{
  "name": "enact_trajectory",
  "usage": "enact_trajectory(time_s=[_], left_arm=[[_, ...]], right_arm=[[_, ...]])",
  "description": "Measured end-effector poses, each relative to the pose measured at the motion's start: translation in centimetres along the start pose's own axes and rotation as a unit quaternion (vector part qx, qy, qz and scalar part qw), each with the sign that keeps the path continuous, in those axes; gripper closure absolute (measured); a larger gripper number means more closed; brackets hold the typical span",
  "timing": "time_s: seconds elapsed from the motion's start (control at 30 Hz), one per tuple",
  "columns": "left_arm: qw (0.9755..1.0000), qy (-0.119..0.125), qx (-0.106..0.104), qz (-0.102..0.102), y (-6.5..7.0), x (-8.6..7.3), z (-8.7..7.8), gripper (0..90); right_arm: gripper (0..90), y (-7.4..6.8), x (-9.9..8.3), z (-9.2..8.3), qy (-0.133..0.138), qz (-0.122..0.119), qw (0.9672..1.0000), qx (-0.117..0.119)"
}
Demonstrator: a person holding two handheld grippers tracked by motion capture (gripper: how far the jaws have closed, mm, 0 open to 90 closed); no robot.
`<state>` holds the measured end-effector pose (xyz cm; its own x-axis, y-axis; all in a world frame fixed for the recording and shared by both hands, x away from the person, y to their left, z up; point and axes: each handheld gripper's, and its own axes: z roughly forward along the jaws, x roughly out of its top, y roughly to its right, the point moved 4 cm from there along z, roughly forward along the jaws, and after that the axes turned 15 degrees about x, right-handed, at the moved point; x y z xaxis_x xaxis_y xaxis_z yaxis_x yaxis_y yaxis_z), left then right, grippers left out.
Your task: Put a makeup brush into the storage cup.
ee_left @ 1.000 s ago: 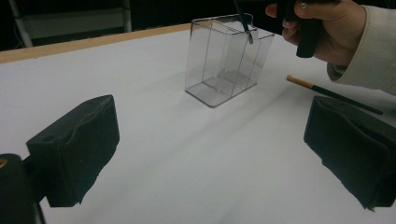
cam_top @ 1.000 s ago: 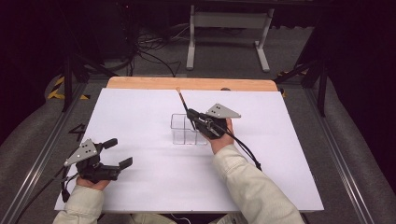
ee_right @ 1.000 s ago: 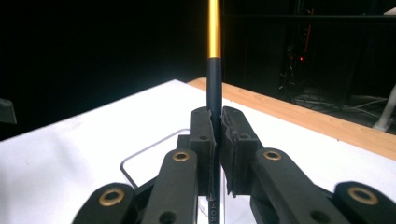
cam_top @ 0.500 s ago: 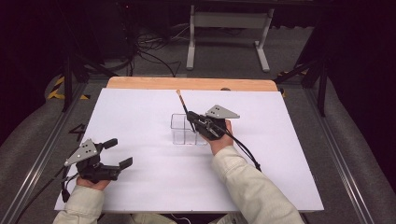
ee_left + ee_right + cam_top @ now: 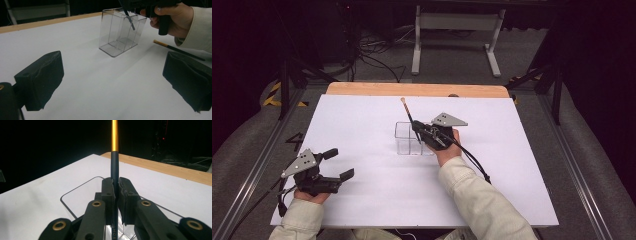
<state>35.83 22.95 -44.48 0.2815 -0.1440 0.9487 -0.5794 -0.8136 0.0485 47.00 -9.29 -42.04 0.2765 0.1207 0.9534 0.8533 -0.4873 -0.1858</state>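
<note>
While clamped between jaws of right gripper (image 5: 418, 131), brush (image 5: 409, 116) stands tilted over clear divided box (image 5: 408, 140), lower end dipping into box, pale tip up and away. Right gripper view: jaws pressed together on black handle, gold band (image 5: 114, 135) above grip, box rim just below. Left gripper view adds second brush (image 5: 178, 50) lying on white worktop (image 5: 362, 120) beside right hand (image 5: 175, 17), past box. Left gripper (image 5: 337, 165) near worktop's front left corner, well apart from box, jaws wide apart, nothing between.
</note>
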Motion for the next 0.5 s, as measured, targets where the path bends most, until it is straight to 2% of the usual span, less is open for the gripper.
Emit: enact_trajectory(time_s=[0.2,0.27,0.3,0.37,0.5], left_arm=[[1.0,0.0,0.0,0.001,0.0,0.0,0.0,4.1],[1.0,0.001,0.0,0.0,0.0,0.0,0.0,4.1],[1.0,0.001,0.0,0.0,0.0,0.0,0.0,4.1],[1.0,0.001,-0.001,0.0,0.0,0.0,0.1,4.1],[1.0,0.003,-0.004,-0.001,0.0,0.1,0.2,4.1]], right_arm=[[82.2,0.1,-0.1,0.1,-0.003,0.006,1.0,0.003],[73.6,0.1,0.0,0.0,-0.002,0.006,1.0,0.007],[73.6,0.1,0.0,0.0,-0.002,0.006,1.0,0.007],[60.0,0.0,0.5,-0.4,0.008,0.0,0.9999,0.011],[44.9,-0.3,1.8,-1.6,0.024,-0.019,0.9994,0.015]])
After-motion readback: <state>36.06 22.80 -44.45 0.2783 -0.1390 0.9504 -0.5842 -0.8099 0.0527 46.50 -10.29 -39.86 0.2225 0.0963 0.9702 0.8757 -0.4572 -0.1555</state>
